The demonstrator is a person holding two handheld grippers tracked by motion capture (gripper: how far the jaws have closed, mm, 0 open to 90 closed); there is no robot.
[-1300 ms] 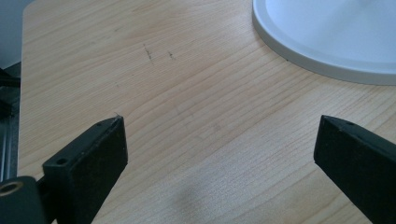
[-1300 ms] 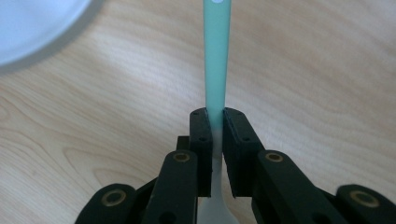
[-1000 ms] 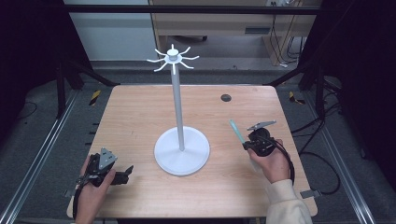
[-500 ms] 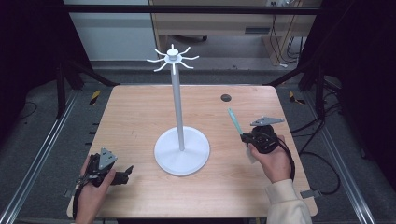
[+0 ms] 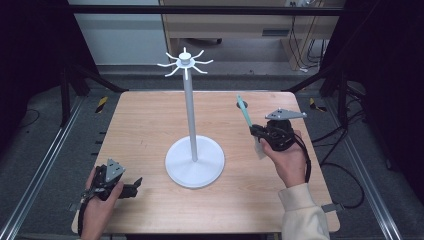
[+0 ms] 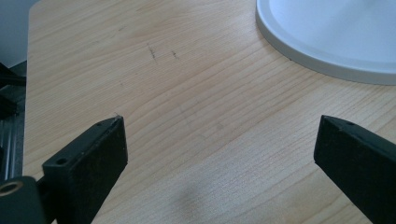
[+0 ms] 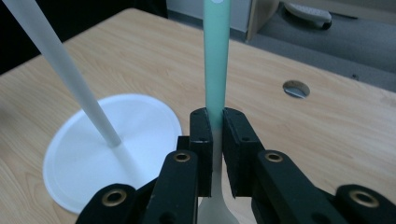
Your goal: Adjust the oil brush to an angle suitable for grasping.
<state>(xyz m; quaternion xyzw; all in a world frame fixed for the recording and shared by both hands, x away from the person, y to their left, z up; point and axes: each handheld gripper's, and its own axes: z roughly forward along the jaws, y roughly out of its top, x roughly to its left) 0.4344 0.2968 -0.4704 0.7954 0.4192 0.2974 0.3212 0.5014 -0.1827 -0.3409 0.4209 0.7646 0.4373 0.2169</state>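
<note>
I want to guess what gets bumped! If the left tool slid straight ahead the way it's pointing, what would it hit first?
Probably the white stand's round base. The left tool sits open and low over the bare table, with the base ahead and a bit to one side, so it might only clip its rim.

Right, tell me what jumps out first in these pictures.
A tall white stand with hooked arms on top rises from the middle of the wooden table. To its right, the right hand-held gripper is clamped on a mint-green utensil and holds it above the table. The left hand-held gripper rests open near the front left corner.
</note>
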